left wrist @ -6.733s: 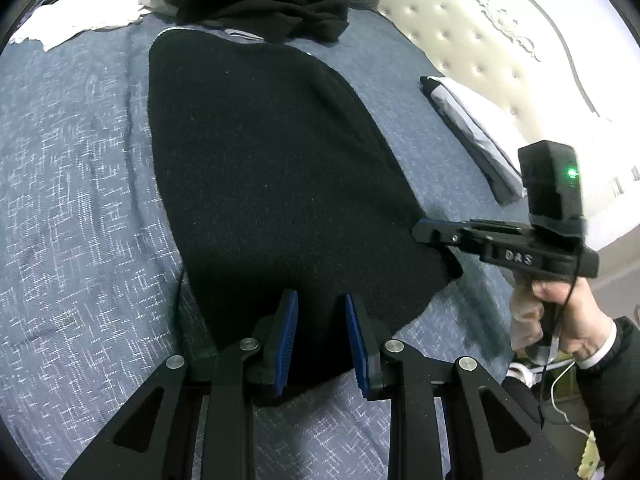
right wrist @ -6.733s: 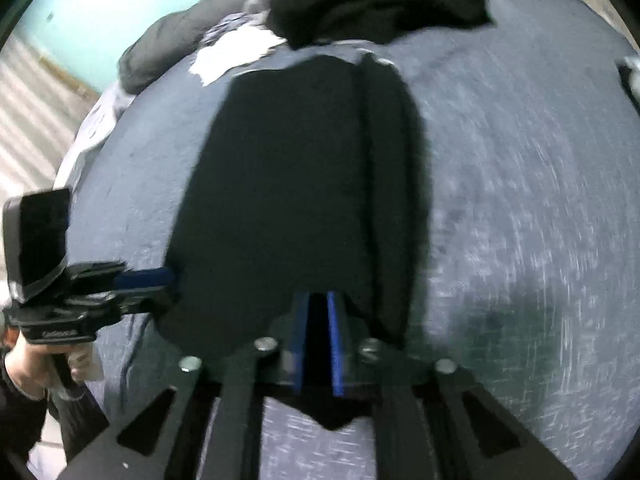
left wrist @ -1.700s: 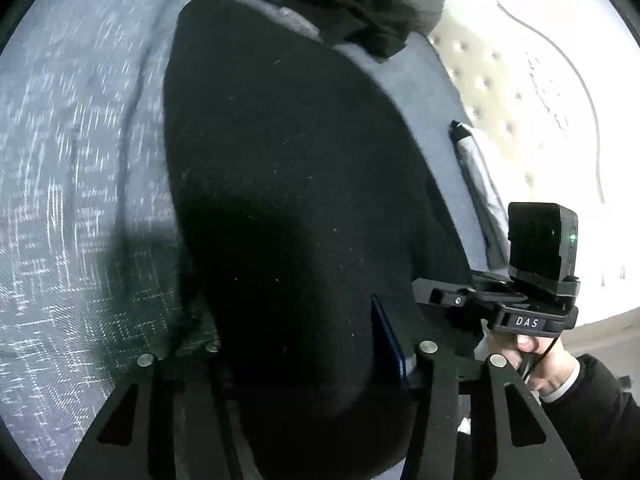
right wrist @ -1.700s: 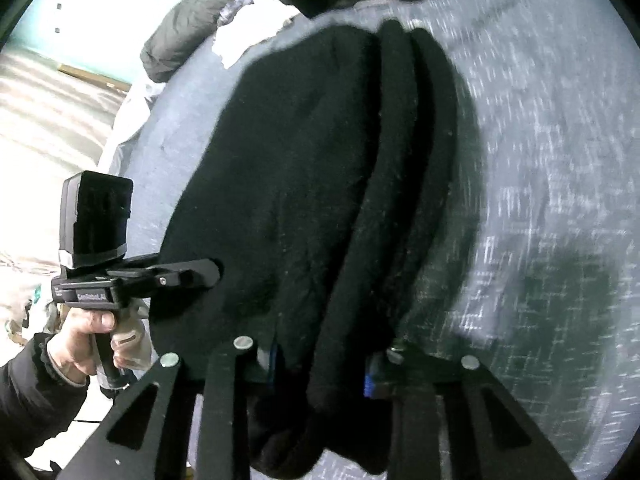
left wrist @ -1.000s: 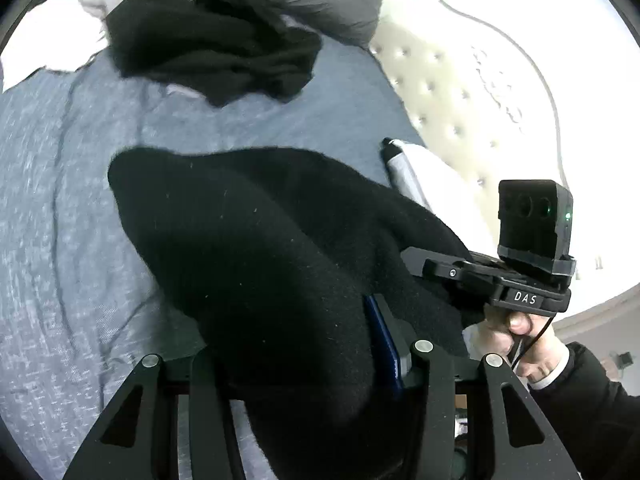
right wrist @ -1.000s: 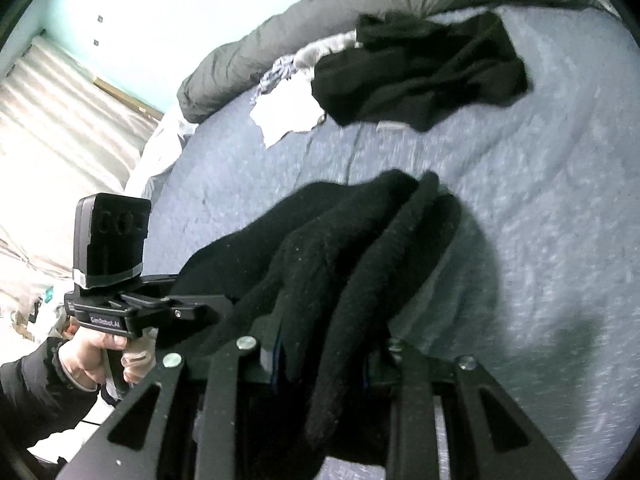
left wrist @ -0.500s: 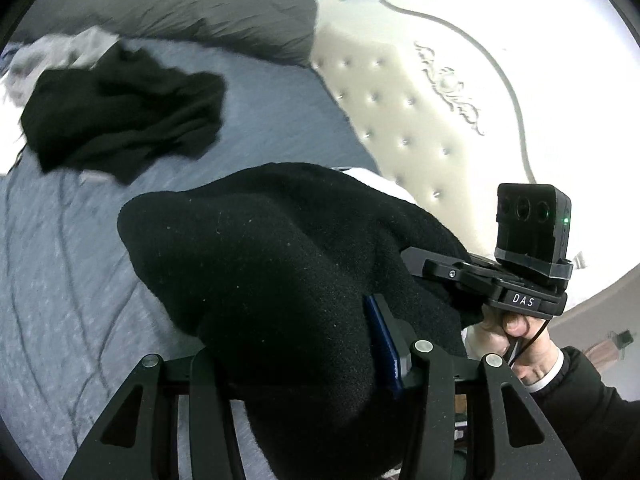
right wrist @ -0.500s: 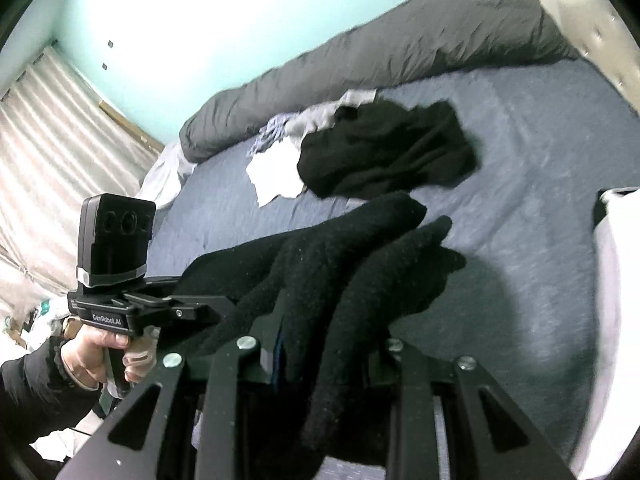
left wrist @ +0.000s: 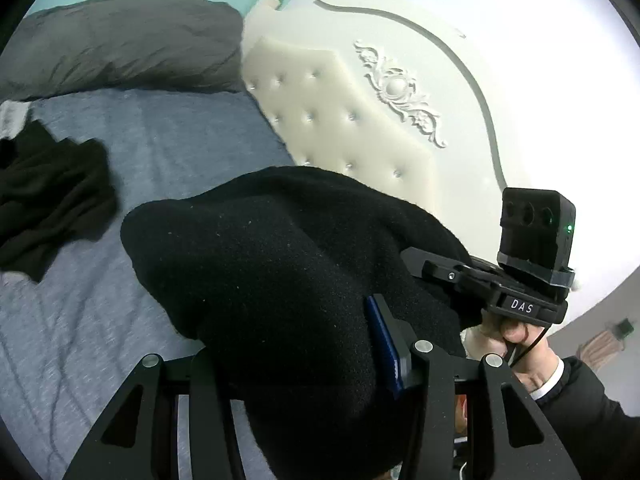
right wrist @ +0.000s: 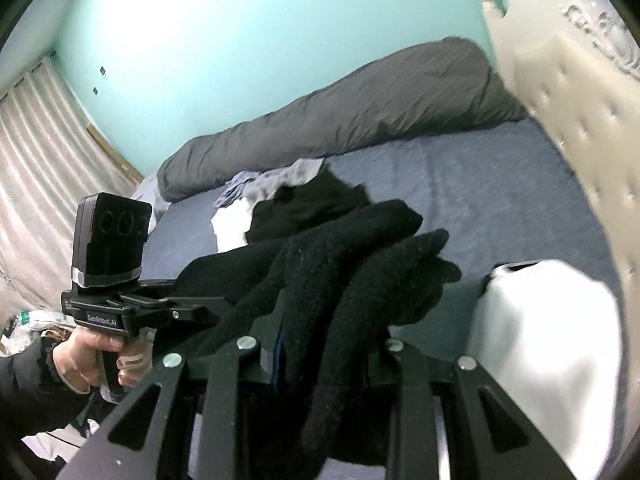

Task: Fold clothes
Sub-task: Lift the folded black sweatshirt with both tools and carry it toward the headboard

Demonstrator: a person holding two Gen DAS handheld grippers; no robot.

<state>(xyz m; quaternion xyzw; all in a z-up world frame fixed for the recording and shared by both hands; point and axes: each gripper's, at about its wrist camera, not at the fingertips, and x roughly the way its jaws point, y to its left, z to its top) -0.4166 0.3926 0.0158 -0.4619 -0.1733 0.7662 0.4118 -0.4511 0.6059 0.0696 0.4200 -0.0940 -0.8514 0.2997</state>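
a: in the left wrist view, the left tongs [left wrist: 304, 344] pinch the thick fuzzy black knitted garment [left wrist: 280, 264]. it hangs up in the air over the blue-grey woven bed cover [left wrist: 192, 128]. the right tongs [left wrist: 416, 258] bite its other edge, held by a hand [left wrist: 516, 340].

b: what is behind it?

a: a cream padded headboard with buttons [left wrist: 344, 128], a puffy dark grey duvet roll [left wrist: 120, 40], and a crumpled black cloth pile [left wrist: 48, 196].

b: and the right wrist view?

a: the right tongs [right wrist: 320, 344] squeeze soft bunched folds of the garment [right wrist: 332, 264]. the left tongs [right wrist: 200, 304] hold the far side. a smooth white folded stack [right wrist: 544, 320] lies just beside it.

b: what could go wrong?

a: i think the folds could fall open, because the knit is floppy and heavy. it might land crooked on the white stack, or slip out if one side lets go first.
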